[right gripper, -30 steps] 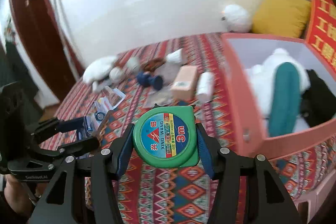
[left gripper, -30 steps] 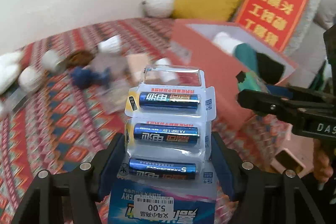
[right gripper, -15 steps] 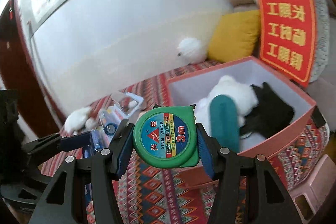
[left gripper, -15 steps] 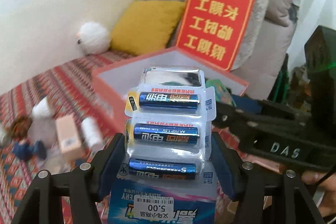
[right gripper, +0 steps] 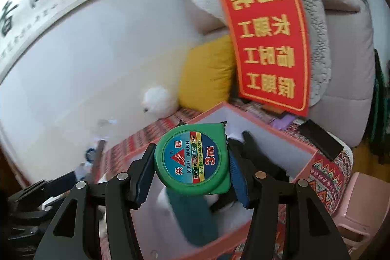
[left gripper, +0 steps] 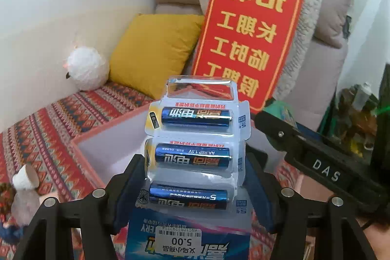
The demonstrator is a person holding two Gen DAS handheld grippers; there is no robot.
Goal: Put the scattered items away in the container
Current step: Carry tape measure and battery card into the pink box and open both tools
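Note:
My left gripper (left gripper: 195, 174) is shut on a blister pack of blue AA batteries (left gripper: 195, 155), held upright above the near corner of the pink box (left gripper: 102, 138). My right gripper (right gripper: 191, 162) is shut on a green 3 m tape measure (right gripper: 192, 160), which hangs over the pink box (right gripper: 280, 138). Inside the box lie a white plush (right gripper: 163, 201), a teal item (right gripper: 195, 218) and something black. In the left wrist view the right gripper's black body (left gripper: 316, 157) crosses just to the right of the pack.
A red sign (left gripper: 248, 35) leans on grey cushions behind the box, beside a yellow pillow (left gripper: 153, 50) and a white plush ball (left gripper: 85, 70). A paper cup (left gripper: 26, 177) and small items lie on the patterned cloth (left gripper: 48, 126) at left. A pink stool (right gripper: 360, 206) stands at right.
Both grippers have swung from the scattered items toward the pink box and now hang over it, each still holding its item. The views have tilted up toward the wall.

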